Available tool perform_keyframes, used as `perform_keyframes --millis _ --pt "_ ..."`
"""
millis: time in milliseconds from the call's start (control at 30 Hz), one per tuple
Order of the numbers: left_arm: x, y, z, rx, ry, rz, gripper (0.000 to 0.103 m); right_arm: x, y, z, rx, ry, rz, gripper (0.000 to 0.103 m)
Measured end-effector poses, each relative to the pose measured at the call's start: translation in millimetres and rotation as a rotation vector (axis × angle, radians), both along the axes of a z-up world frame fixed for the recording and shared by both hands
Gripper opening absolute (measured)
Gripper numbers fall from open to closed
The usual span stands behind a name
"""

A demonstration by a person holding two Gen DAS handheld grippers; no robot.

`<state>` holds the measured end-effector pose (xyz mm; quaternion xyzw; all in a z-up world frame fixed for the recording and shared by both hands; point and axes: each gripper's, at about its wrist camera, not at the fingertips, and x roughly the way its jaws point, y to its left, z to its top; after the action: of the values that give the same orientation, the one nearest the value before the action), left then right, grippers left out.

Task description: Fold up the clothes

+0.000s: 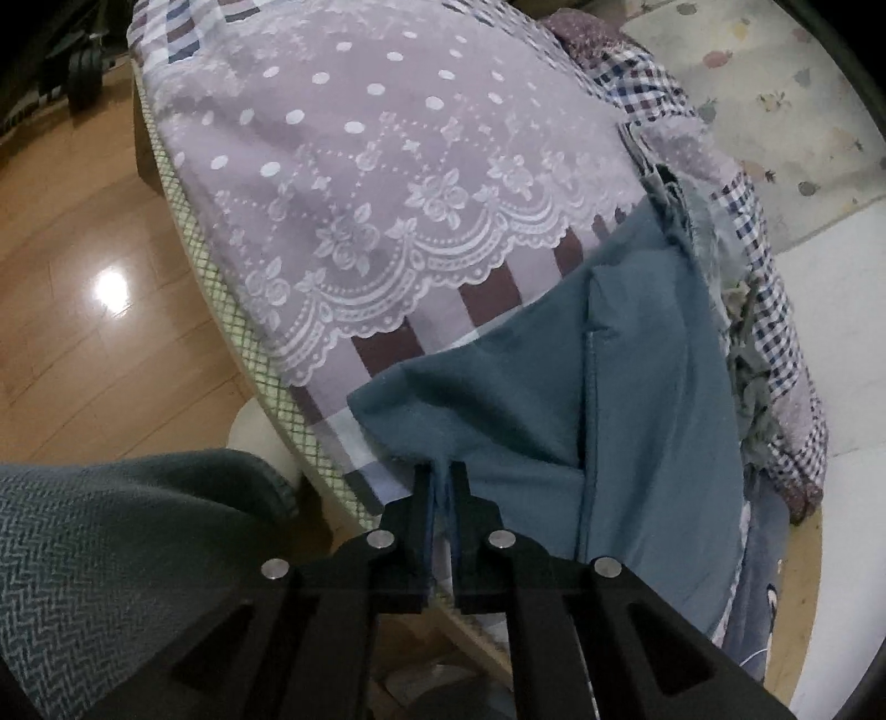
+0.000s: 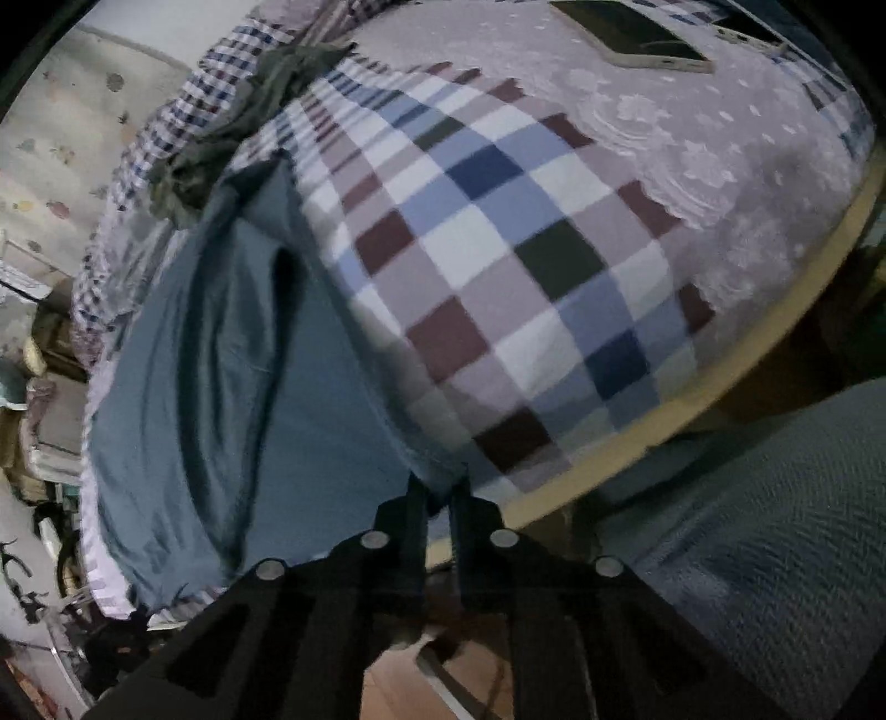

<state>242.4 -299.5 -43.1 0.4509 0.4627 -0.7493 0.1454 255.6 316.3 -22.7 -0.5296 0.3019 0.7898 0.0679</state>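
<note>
Blue garment (image 1: 637, 376) edge pinched by left tongs (image 1: 441, 471), right tongs (image 2: 440, 487).

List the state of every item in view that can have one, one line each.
Left gripper: shut on the blue garment's near edge.
Right gripper: shut on the blue garment's edge.
Blue garment: lying on the bed, partly folded, creased.
Lace cover: spread flat.
Checked sheet: spread over the bed.
Phone: lying flat, screen dark.

A home bedroom: a bed (image 1: 210, 266) with checked bedding (image 2: 498, 266), wooden floor (image 1: 83, 221).
</note>
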Motion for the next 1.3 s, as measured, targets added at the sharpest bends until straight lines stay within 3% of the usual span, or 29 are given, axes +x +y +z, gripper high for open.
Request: perform_keyframes --millis 133,200,267,333,467,533,633,800,900,967,1000,1067,1133,1300 --pt "17 -6 1 0.029 0.027 0.012 0.019 8 2 6 0.01 -0.014 -0.048 0.01" --pt "25 -7 2 0.049 0.067 0.037 0.033 10 -3 14 0.02 0.009 -0.042 0.012" --pt "31 -11 5 0.061 0.104 0.066 0.058 10 -8 20 0.025 0.042 -0.031 0.014" --pt "35 -14 8 0.062 0.131 0.09 0.064 8 -13 26 0.044 0.072 -0.023 0.016" --pt "42 -23 9 0.052 0.161 0.137 0.064 7 -25 34 0.068 0.131 0.0 0.02" --pt "42 -27 7 0.036 0.144 0.147 0.066 5 -32 37 0.079 0.157 0.018 0.021" --pt "37 -30 2 -0.008 0.098 0.151 0.078 2 -47 44 0.085 0.211 0.069 0.023" --pt "28 -39 -22 0.032 0.04 0.143 0.078 -9 -84 50 0.119 0.274 0.196 0.024" --pt "24 -37 -28 0.057 0.05 0.104 0.075 -7 -106 54 0.132 0.305 0.271 0.024" --pt "23 -34 -26 0.045 0.059 0.075 0.05 -8 -127 57 0.146 0.335 0.336 0.024" --pt "23 -34 -24 0.041 0.065 0.067 0.046 0 -137 59 0.153 0.354 0.377 0.024" --pt "30 -39 -23 0.064 0.091 0.072 0.02 8 -159 62 0.165 0.387 0.454 0.029" --pt "40 -45 -24 0.126 0.122 0.093 0.017 10 -189 64 0.182 0.428 0.551 0.041" --pt "51 -48 -22 0.145 0.122 0.062 0.015 28 -283 68 0.285 0.543 0.853 0.043"
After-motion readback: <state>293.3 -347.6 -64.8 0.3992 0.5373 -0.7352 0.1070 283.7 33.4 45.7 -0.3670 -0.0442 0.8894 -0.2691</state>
